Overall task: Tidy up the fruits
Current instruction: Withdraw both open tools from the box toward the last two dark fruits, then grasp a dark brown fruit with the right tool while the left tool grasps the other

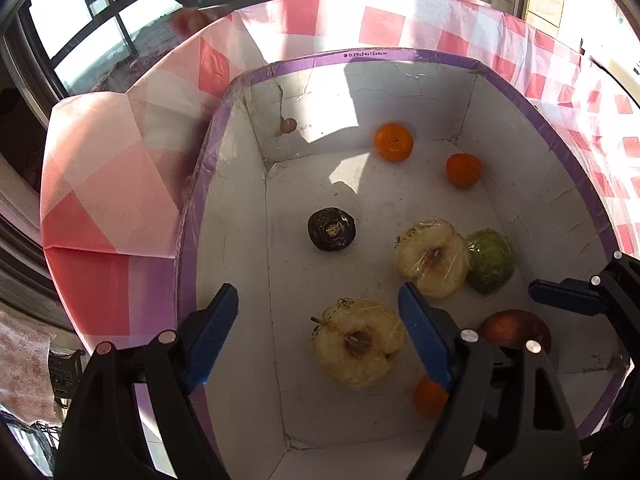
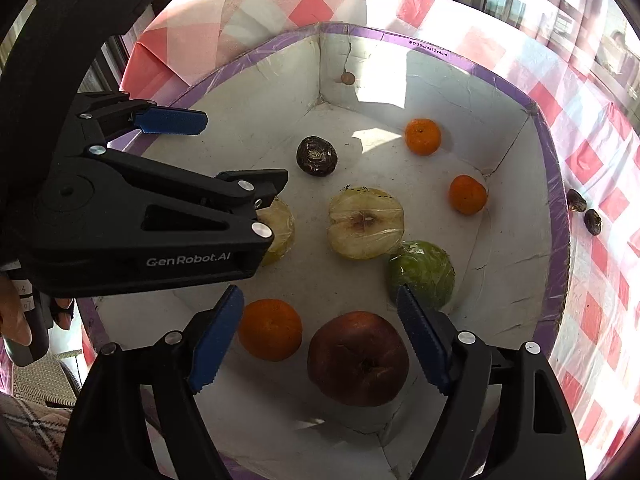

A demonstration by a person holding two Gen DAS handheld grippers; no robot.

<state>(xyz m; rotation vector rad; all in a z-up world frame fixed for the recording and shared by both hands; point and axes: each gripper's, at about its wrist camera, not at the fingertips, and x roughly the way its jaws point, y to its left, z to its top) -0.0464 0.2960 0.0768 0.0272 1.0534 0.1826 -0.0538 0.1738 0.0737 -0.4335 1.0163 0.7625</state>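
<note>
A white box with a purple rim holds the fruit. In it lie two wrapped apple halves, a wrapped green fruit, a dark red apple, three oranges and a dark round fruit. My left gripper is open above one apple half. My right gripper is open over the red apple and the near orange. The left gripper also shows in the right wrist view.
The box stands on a pink and white checked cloth. Two small dark fruits lie on the cloth outside the box's right wall. Windows stand behind the table.
</note>
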